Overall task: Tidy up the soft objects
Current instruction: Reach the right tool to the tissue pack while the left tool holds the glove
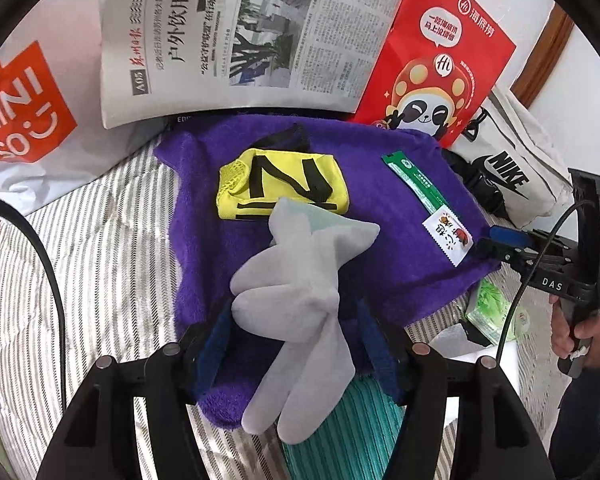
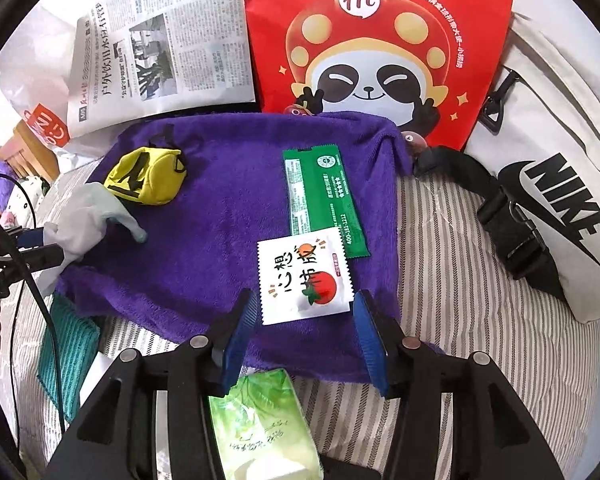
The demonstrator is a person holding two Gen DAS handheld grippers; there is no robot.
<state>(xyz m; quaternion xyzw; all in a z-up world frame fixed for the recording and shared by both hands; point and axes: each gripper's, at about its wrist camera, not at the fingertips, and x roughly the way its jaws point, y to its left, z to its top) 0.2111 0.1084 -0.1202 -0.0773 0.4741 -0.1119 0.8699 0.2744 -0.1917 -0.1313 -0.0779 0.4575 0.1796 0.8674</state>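
A purple towel (image 1: 380, 208) lies spread on striped bedding. On it rest a yellow pouch (image 1: 284, 184) with black straps, a green packet (image 2: 320, 196), a white tomato-print sachet (image 2: 304, 276) and a grey glove (image 1: 292, 280). My left gripper (image 1: 294, 332) is open, its blue pads either side of the glove's fingers without pressing them. My right gripper (image 2: 303, 300) is open at the towel's near edge, the sachet just beyond its tips. In the left wrist view the right gripper (image 1: 496, 240) sits at the towel's right corner.
A newspaper (image 1: 240, 40), a red panda paper bag (image 2: 380, 40) and a white Nike bag (image 2: 560, 184) stand behind the towel. A Miniso bag (image 1: 24, 108) is at the left. A teal ribbed cloth (image 1: 348, 432) and a green tissue pack (image 2: 260, 420) lie near me.
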